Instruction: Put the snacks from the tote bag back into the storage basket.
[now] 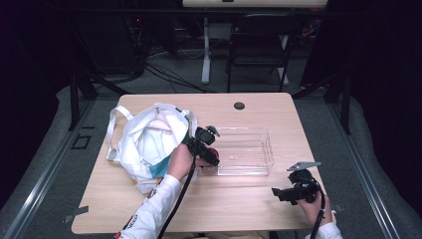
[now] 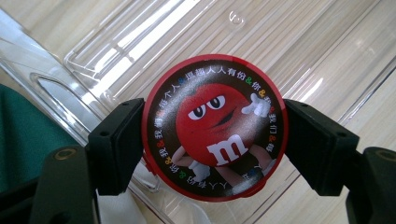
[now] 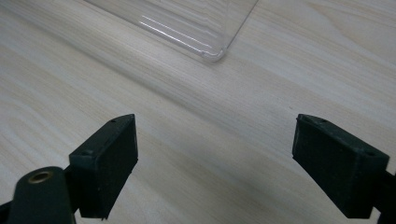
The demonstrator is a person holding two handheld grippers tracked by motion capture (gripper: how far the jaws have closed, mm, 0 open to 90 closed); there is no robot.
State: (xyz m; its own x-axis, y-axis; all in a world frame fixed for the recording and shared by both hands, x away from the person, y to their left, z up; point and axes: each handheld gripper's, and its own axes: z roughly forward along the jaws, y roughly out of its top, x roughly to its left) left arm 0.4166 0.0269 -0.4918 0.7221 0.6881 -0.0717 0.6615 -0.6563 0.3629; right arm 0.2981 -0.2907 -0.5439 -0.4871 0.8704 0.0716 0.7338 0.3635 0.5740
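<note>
My left gripper [image 2: 212,140] is shut on a round red tin [image 2: 214,128] whose lid shows a red candy character. It hangs over the left end of a clear plastic bin [image 2: 289,42]. From above, the left gripper [image 1: 205,144] sits between the white tote bag [image 1: 149,144] and the clear plastic bin [image 1: 246,151]. My right gripper [image 3: 215,163] stands open above bare wood, nothing between its jaws, with a corner of the bin [image 3: 210,28] ahead of it. In the high view the right gripper [image 1: 288,191] is near the table's front right edge.
The wooden table [image 1: 249,209] has a round cable hole [image 1: 239,105] at its back. The bag shows a green patch [image 2: 23,135] at the left of the left gripper view. A black chair [image 1: 259,47] and a white desk leg [image 1: 205,50] stand beyond the table.
</note>
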